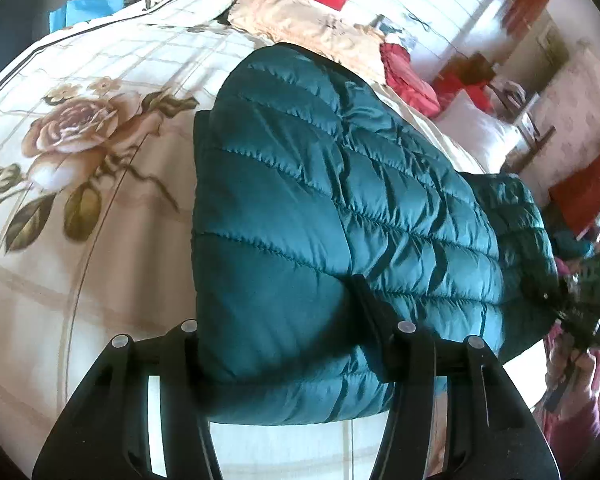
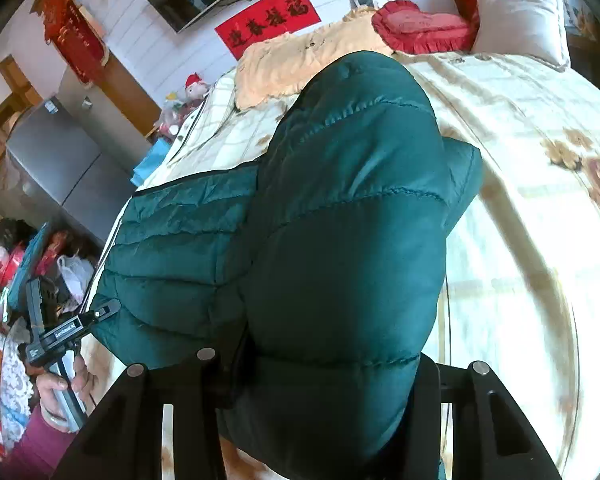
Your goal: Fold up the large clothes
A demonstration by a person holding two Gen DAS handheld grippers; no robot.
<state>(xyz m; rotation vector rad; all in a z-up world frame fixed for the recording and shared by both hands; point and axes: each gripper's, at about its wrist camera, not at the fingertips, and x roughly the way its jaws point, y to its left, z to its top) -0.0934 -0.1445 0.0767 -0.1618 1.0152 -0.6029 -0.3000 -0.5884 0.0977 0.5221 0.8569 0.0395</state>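
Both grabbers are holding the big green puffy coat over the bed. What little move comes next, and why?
Probably lower the teal puffer jacket onto the floral bedspread. The left gripper and right gripper each pinch a doubled edge, so the fold looks made but not yet laid flat.

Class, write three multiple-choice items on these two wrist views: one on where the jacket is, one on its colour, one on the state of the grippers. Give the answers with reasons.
1. Where does the puffer jacket lie?
A. On a wooden floor
B. On the bed with the floral quilt
C. Over a chair back

2. What colour is the jacket?
A. Teal green
B. Bright yellow
C. White

3. How do the left gripper and right gripper stand?
A. Both away from the jacket
B. Only the right one holds it
C. Each has jacket fabric between its fingers

Answers:
1. B, since the rose-printed quilt spreads out under and around the jacket.
2. A, as the quilted shell reads dark teal in both views.
3. C, because in each wrist view a bulging fold of jacket fills the gap between the two fingers.
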